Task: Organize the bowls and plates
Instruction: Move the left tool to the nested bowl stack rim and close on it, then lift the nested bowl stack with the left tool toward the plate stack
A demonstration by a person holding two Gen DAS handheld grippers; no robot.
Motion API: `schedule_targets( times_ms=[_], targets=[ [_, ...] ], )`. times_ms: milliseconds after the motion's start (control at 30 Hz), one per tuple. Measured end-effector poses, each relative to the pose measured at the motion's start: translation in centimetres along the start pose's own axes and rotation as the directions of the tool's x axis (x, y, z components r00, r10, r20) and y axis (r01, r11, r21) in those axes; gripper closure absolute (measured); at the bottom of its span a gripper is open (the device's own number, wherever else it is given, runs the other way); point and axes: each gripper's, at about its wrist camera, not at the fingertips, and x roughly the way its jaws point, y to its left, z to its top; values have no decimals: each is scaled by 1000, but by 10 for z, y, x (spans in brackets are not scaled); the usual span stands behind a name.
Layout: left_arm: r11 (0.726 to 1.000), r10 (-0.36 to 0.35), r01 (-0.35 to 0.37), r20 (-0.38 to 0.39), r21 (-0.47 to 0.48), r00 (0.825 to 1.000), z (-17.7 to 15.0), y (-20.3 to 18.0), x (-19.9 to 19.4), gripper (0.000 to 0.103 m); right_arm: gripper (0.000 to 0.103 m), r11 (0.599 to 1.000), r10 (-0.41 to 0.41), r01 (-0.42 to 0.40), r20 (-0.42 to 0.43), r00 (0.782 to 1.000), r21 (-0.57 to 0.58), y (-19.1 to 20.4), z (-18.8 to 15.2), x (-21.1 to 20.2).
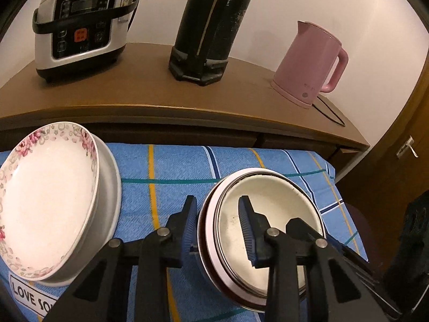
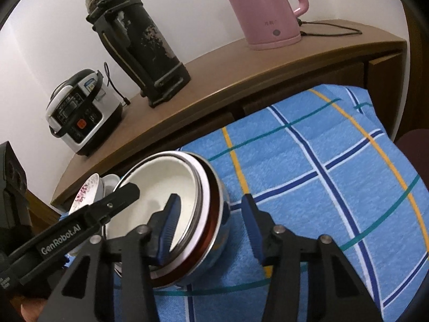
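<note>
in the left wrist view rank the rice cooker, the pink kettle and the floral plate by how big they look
1. Floral plate, largest, though it is nearest the camera.
2. Rice cooker.
3. Pink kettle, not far behind the cooker.

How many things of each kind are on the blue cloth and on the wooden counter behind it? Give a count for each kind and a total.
Plates: 2, a floral plate on a plain white plate
Bowls: 1, a steel-sided bowl
Rice cookers: 1
Black flasks: 1
Pink kettles: 1
Total: 6
</note>
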Motion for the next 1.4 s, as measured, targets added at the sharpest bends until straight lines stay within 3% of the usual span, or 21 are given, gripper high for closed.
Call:
schedule_targets(
  times_ms=[100,300,633,767,933,1200,1400],
  targets=[
    [1000,-9,8,-20,-13,1000,-1,4,4,68,62,1000,15,-15,-6,1000,5,1,0,1],
    [1000,-13,11,-74,-22,997,-10,4,18,68,63,1000,22,-22,-7,1000,12,1,-1,1],
    [999,-17,14,-64,-49,998,-10,7,23,72,63,998,39,-39,-13,999,39,-3,-3,5],
    [999,-9,6,-60,-45,998,-11,6,21,72,68,1000,0,0,-15,1000,6,3,-3,3],
    [1000,4,-5,-39,-10,999,-11,-1,8,73,77,1000,-22,23,-35,999,15,1,-2,-1],
    [1000,1,-1,-32,-1,999,-20,-1,-3,73,78,999,-47,47,-24,999,8,6,-6,-13],
    [1000,8,-8,23,4,1000,-21,-1,-29,73,78,999,-43,43,-3,999,-17,18,-9,-29]
  ],
)
